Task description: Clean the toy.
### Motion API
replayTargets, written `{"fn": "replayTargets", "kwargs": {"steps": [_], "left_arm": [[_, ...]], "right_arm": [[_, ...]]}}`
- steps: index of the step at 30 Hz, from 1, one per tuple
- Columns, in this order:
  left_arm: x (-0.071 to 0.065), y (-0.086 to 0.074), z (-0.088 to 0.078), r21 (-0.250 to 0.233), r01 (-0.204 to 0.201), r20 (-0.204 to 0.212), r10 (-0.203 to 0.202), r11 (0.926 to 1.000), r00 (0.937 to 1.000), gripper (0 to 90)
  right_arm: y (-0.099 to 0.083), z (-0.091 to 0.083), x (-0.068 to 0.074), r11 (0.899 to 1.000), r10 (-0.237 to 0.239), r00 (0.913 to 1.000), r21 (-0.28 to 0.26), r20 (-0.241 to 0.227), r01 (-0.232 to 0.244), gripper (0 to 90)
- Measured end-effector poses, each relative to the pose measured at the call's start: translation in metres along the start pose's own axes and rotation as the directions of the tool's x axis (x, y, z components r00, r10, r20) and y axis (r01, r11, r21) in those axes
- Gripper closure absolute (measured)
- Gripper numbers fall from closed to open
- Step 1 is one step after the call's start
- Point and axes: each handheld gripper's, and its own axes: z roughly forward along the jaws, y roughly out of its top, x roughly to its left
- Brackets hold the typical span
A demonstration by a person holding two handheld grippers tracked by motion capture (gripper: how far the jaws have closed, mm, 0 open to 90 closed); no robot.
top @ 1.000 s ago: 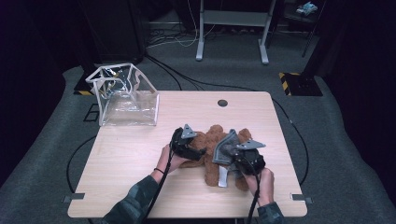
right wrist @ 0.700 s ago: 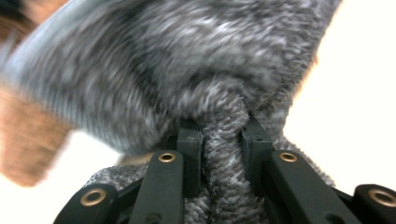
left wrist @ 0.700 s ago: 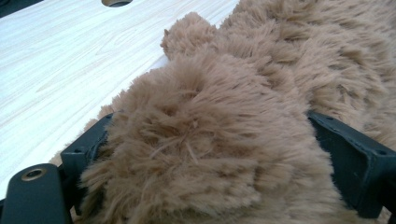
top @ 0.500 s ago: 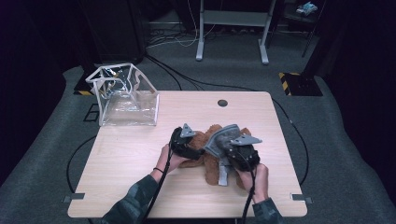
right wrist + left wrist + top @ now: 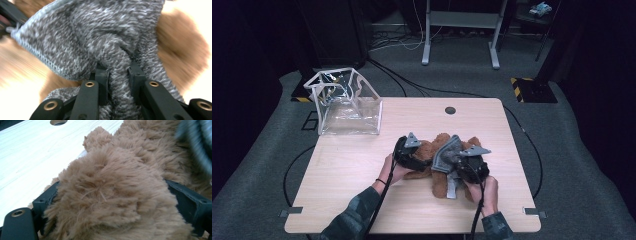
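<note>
We see one brown plush bear (image 5: 434,160) lying on the table (image 5: 362,200), a little right of the middle and nearer the front edge than the back. One grey knitted garment (image 5: 447,155) is partly on it, bunched over its right side.

The left gripper (image 5: 412,157) has its fingers (image 5: 43,202) set wide around a thick lump of the bear's fur, which fills the whole gap between them and presses on both, so we read them as clamped on the bear. The right gripper (image 5: 464,167) has its fingers (image 5: 101,80) drawn close together, pinching a twisted fold of the grey knit; the bear's brown fur shows blurred behind the cloth.

For open room, the table is bare along its left half in front of the bag, and a broad strip along the front edge is free apart from the two forearms. To the right of the bear a narrower bare strip runs to the right edge. One clear plastic bag (image 5: 347,112) with white trim stands upright at the back left corner, well apart from the bear. One round hole (image 5: 450,110) sits near the back edge, behind the bear.
</note>
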Motion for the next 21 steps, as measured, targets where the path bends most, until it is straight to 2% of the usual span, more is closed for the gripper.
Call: {"fn": "replayTargets", "kwargs": {"steps": [3,6,8,9,11,12,13,14,15,16,17,19,21], "left_arm": [[0.001,0.0,0.0,-0.001,0.009,0.008,-0.009,1.0,0.9999,11.5],[0.003,-0.001,0.0,-0.003,0.021,0.017,-0.021,0.9998,0.9996,11.5],[0.002,0.0,0.0,-0.004,0.017,0.01,-0.017,0.9998,0.9998,11.5],[0.002,0.0,-0.001,0.0,0.01,0.006,-0.01,0.9999,0.9999,11.5],[0.003,0.001,-0.002,0.0,0.018,0.003,-0.018,0.9998,0.9998,11.5],[0.003,0.001,-0.002,0.0,0.018,0.003,-0.018,0.9998,0.9998,11.5],[0.005,0.003,-0.004,0.005,0.036,0.013,-0.036,0.9993,0.9993,11.5],[0.006,0.004,-0.004,0.003,0.038,0.018,-0.038,0.9993,0.9991,11.7],[0.007,0.006,-0.006,0.009,0.038,0.02,-0.038,0.9992,0.9991,11.9],[0.006,0.006,-0.006,0.009,0.029,0.015,-0.029,0.9995,0.9995,12.0],[0.005,0.007,-0.005,0.004,0.031,0.011,-0.031,0.9995,0.9995,12.0],[0.004,0.007,-0.004,0.007,0.026,0.003,-0.026,0.9996,0.9997,11.9],[0.004,0.006,-0.004,0.015,0.025,0.0,-0.025,0.9996,0.9997,12.0]], "right_arm": [[-0.017,-0.007,-0.022,0.998,0.06,0.9975,0.01,0.039,-0.06,75.0],[-0.036,-0.005,-0.041,0.99,0.123,0.9882,0.051,0.092,-0.128,74.9],[-0.045,-0.003,-0.048,0.987,0.153,0.9862,0.044,0.063,-0.156,74.9],[-0.043,-0.005,-0.046,0.987,0.152,0.986,0.042,0.068,-0.155,74.9],[-0.034,-0.012,-0.036,0.992,0.117,0.99,0.028,0.079,-0.119,74.8],[-0.034,-0.012,-0.036,0.992,0.117,0.99,0.028,0.079,-0.119,74.8],[-0.03,-0.015,-0.031,0.995,0.095,0.9922,0.014,0.081,-0.096,74.9],[-0.018,-0.022,-0.018,0.999,0.054,0.9967,-0.01,0.062,-0.053,74.8],[-0.011,-0.025,-0.008,0.999,0.034,0.9982,-0.013,0.05,-0.034,74.7],[0.004,-0.026,0.012,1.0,-0.021,0.9993,-0.021,0.03,0.021,74.6],[0.004,-0.026,0.012,1.0,-0.021,0.9993,-0.021,0.03,0.021,74.6],[0.015,-0.02,0.028,0.998,-0.061,0.9981,-0.015,-0.001,0.061,74.5],[0.021,-0.004,0.042,0.997,-0.08,0.9967,0.018,-0.014,0.08,74.5]]}}
